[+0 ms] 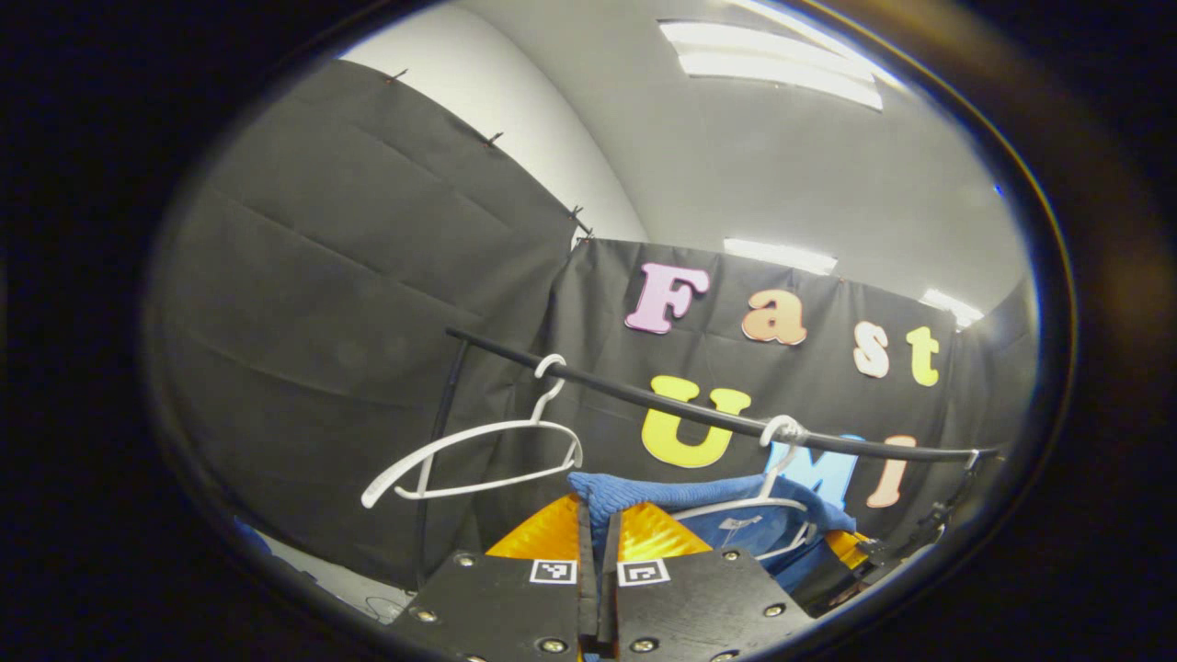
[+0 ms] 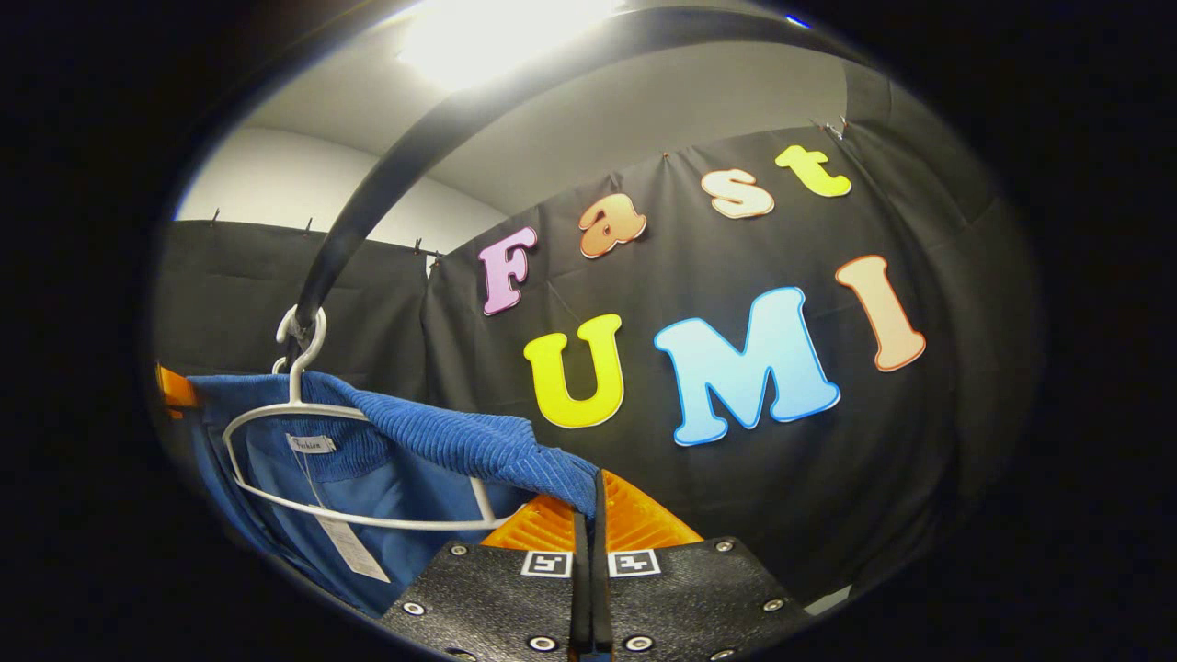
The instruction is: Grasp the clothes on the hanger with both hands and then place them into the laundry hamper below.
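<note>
A blue garment (image 1: 699,501) hangs on a white hanger (image 1: 768,478) from the black rail (image 1: 699,416). My left gripper (image 1: 598,515) is shut on the garment's ribbed waistband at its left end. In the right gripper view the same blue garment (image 2: 441,437) drapes over its white hanger (image 2: 303,405), a paper tag hanging inside. My right gripper (image 2: 588,501) is shut on the waistband's right end. The cloth is stretched between the two grippers, still over the hanger.
An empty white hanger (image 1: 478,450) hangs further left on the rail, tilted. The rail (image 2: 395,175) arcs close overhead in the right gripper view. Black cloth walls stand behind and to the sides.
</note>
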